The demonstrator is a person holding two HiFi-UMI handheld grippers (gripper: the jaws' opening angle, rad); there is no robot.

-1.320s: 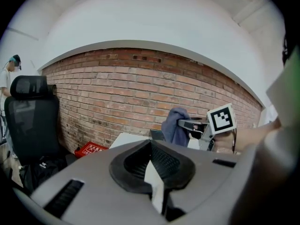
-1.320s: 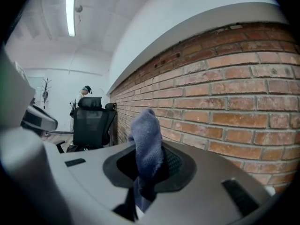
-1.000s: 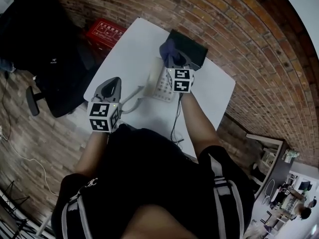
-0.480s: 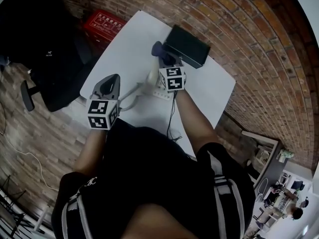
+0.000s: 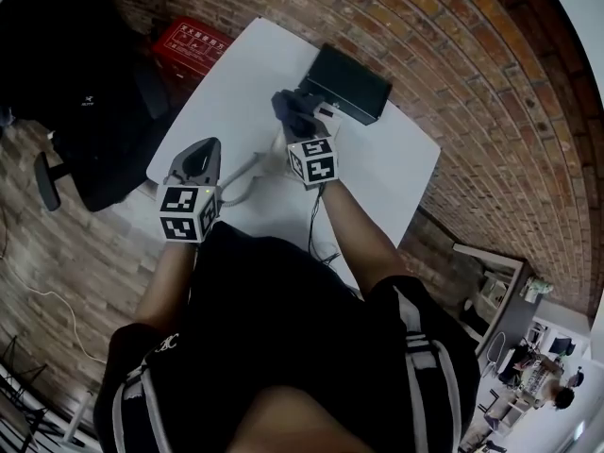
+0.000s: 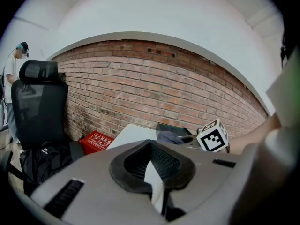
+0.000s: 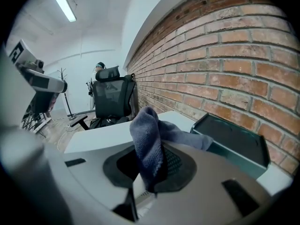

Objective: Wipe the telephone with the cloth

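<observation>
Overhead view of a person in a dark top standing at a small white table (image 5: 382, 159) set against a brick wall, with a two-jaw gripper in each hand.

The right gripper (image 5: 302, 125) is stretched forward over the middle of the table. Its jaws are clamped on a dark blue-grey cloth (image 5: 290, 108), and a fold of the fabric bunches up out of the pads and droops to one side. The telephone (image 5: 281, 146) sits on the table directly under this gripper. Most of it is covered, so only a pale edge and its curly cord (image 5: 242, 172), trailing toward the person, can be seen. Whether the cloth is touching the telephone or held just above it cannot be told.

The left gripper (image 5: 208, 149) hangs near the table's front left edge, well apart from the telephone. Its jaws are drawn together with nothing between them.

A black tray (image 5: 346, 84) lies at the far side of the table, just beyond the cloth. A red crate (image 5: 193, 40) and a black office chair (image 5: 66, 83) stand on the floor to the left.

As for progress, the cloth is picked up and brought to the telephone, so wiping looks to be starting or under way. Nothing shows how much of the surface has been covered, and the handset, keypad and sides may all remain to be done.
</observation>
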